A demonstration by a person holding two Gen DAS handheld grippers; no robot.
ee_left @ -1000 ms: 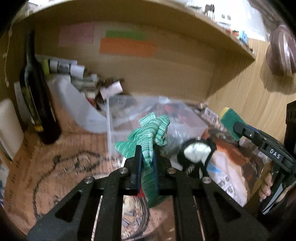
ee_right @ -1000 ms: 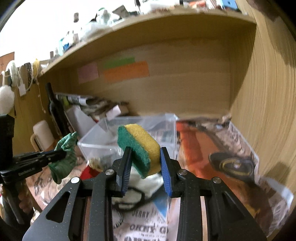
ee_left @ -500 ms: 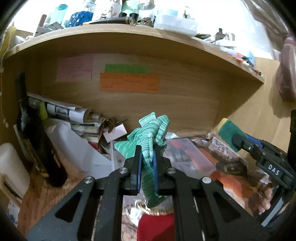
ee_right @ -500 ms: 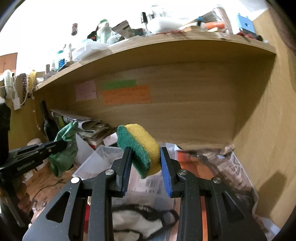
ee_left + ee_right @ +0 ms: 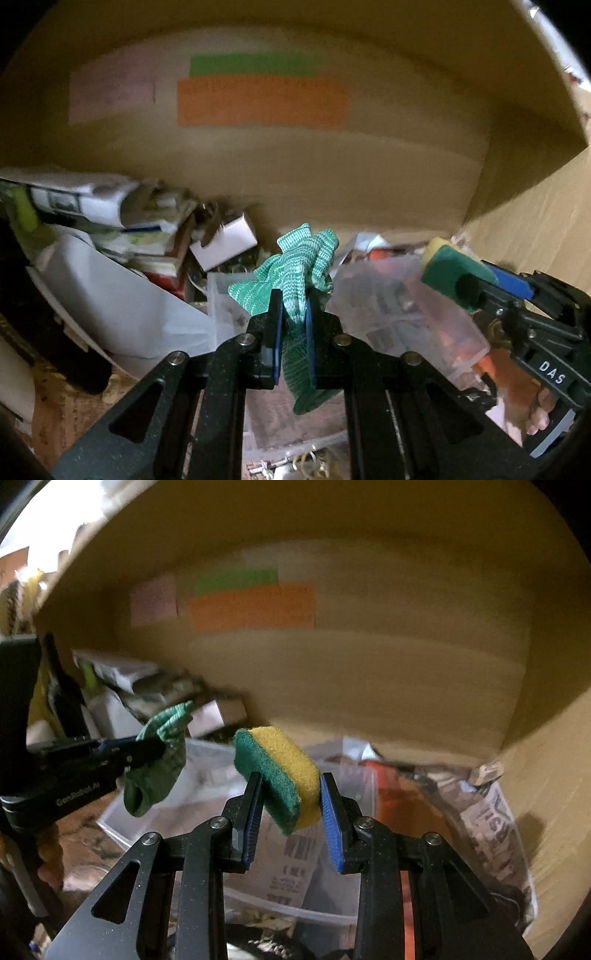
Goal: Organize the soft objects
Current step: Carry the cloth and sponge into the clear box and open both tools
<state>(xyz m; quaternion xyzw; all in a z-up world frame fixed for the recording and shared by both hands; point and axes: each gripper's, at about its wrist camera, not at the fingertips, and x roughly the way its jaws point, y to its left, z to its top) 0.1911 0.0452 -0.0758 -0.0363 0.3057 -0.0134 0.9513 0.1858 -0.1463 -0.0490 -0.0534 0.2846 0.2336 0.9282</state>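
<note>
Left gripper clenches a green knit glove, right gripper grips a sponge; lower both inside the clear bin's near rim before releasing.

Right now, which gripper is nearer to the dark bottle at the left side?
Left. The left gripper, shut on the green sock, is beside the dark bottle; the right gripper, shut on the sponge, is farther right.
</note>
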